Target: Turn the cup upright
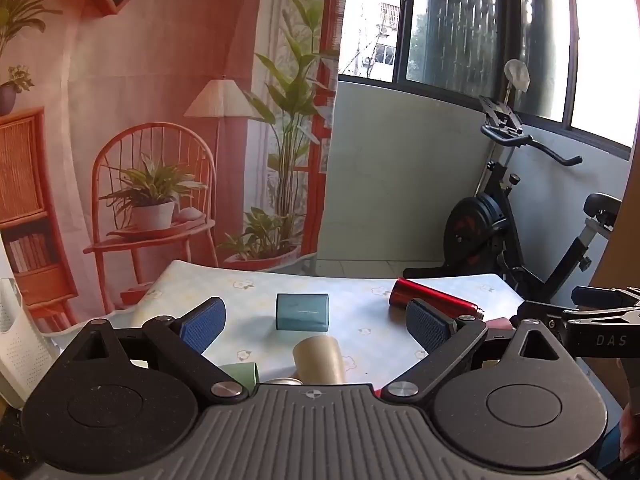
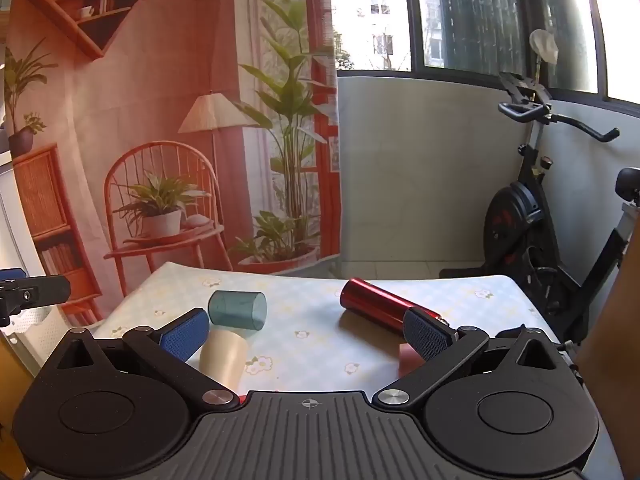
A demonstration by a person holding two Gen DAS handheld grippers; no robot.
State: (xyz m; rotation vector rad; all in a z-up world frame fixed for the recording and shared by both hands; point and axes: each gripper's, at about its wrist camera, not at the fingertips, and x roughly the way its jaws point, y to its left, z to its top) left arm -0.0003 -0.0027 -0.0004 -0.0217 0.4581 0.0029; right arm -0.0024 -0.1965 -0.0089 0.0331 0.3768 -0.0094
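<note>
You are holding the left gripper (image 1: pixel 316 324) with its blue-padded fingers (image 1: pixel 202 322) spread wide and nothing between them. It is hovering over the near edge of the table (image 1: pixel 360 292), which is wearing a pale floral cloth.

The right gripper (image 2: pixel 306 330) is likewise released, its jaws wide apart and empty.

The teal cup (image 1: pixel 302 312) is lying on its side near the middle of the table, straight ahead of the left gripper and apart from both of its pads. In the right wrist view the same teal cup (image 2: pixel 238 309) is lying to the far left, just beyond that gripper's left finger.

A beige cup (image 1: pixel 318 359) is lying on its side nearer to you than the teal one. In the right wrist view, the two are appearing to touch or nearly touch. A green cup (image 1: pixel 240 372) is showing partly at the near left. A red bottle (image 2: pixel 380 307) is lying on its side at the far right of the table, well apart from the teal cup.

An exercise bike (image 1: pixel 516 216) is standing beyond the table at the right.
</note>
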